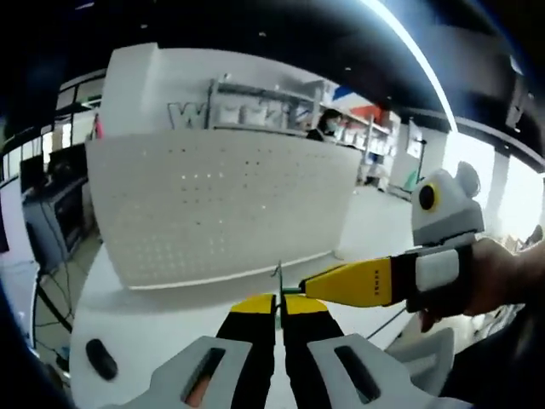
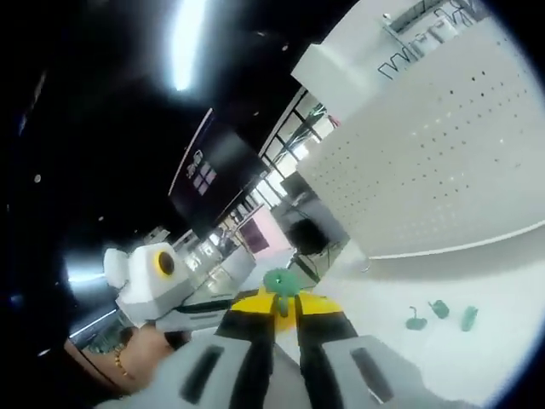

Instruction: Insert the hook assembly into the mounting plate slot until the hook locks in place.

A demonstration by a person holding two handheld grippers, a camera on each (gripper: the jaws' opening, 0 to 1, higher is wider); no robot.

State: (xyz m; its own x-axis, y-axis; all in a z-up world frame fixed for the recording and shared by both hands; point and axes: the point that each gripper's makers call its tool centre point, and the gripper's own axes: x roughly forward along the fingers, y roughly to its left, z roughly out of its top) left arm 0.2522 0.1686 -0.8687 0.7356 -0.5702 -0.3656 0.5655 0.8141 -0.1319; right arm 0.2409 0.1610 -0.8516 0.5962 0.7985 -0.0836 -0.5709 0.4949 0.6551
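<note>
At six o'clock in the left gripper view, the left gripper (image 1: 278, 317) has its jaws pinched together on a thin hook (image 1: 278, 277). From three o'clock the right gripper (image 1: 308, 288) reaches in, a hand (image 1: 494, 281) behind it, tip meeting that hook. Beyond stands the white perforated mounting plate (image 1: 221, 204) on a white table (image 1: 153, 328).

Over to the right gripper view: jaws nearly closed around a green piece (image 2: 278, 284) at six. The left gripper's body sits at eight. Green parts (image 2: 439, 315) lie at four; the plate fills two o'clock.
</note>
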